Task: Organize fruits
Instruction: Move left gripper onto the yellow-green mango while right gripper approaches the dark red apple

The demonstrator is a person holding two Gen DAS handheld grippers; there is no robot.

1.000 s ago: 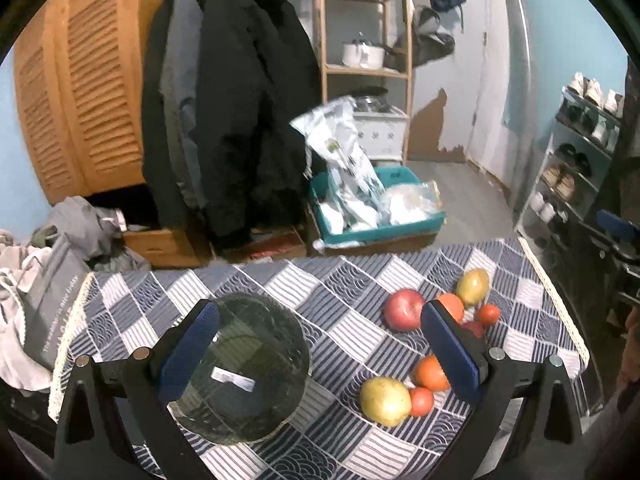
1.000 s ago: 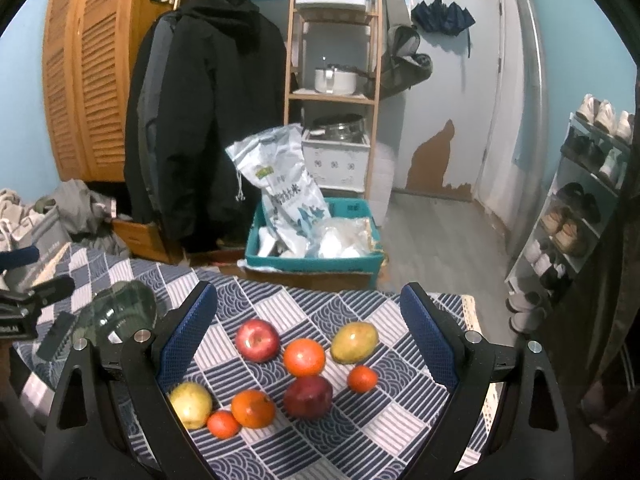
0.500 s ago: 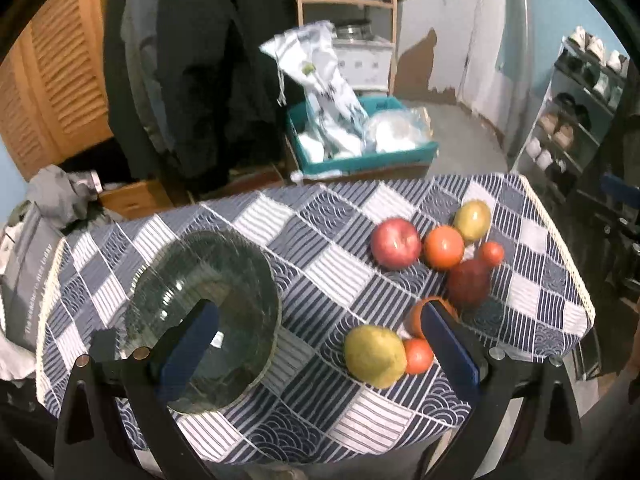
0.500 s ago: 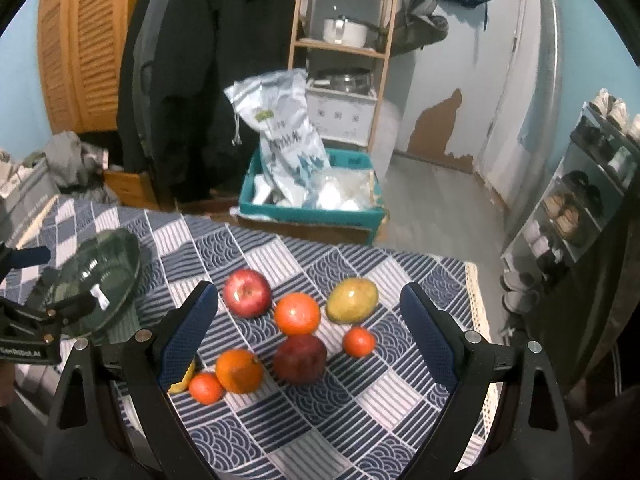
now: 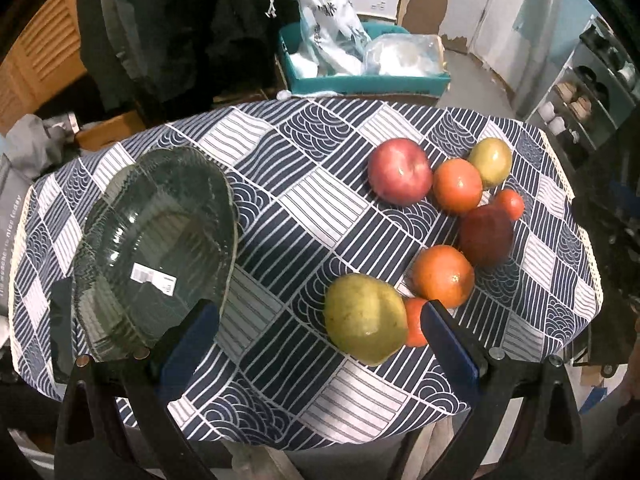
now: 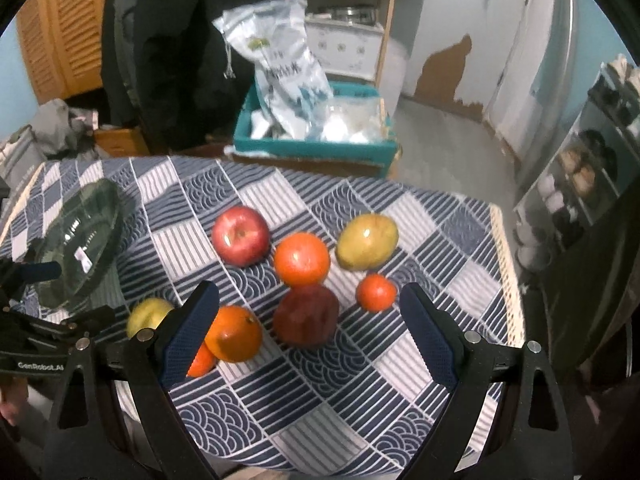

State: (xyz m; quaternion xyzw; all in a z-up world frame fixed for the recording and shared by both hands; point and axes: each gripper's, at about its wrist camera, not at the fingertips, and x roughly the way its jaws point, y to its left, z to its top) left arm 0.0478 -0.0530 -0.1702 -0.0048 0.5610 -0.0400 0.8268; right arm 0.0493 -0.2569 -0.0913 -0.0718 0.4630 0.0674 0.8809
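On the checked cloth (image 5: 304, 200), the pear (image 5: 364, 320) lies just ahead of the left gripper (image 5: 320, 344), right of centre. Both it and the right gripper (image 6: 308, 328) are spread, empty; the bowl (image 5: 156, 252) sits left.

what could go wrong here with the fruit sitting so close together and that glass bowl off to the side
The fruits are packed tight: closing on the yellow pear could nudge the small orange fruit touching it, which might roll.

The small tomato and mango lie toward the tablecloth's edge; a bump could send them off.

The glass bowl is fragile and sits far from the fruit.
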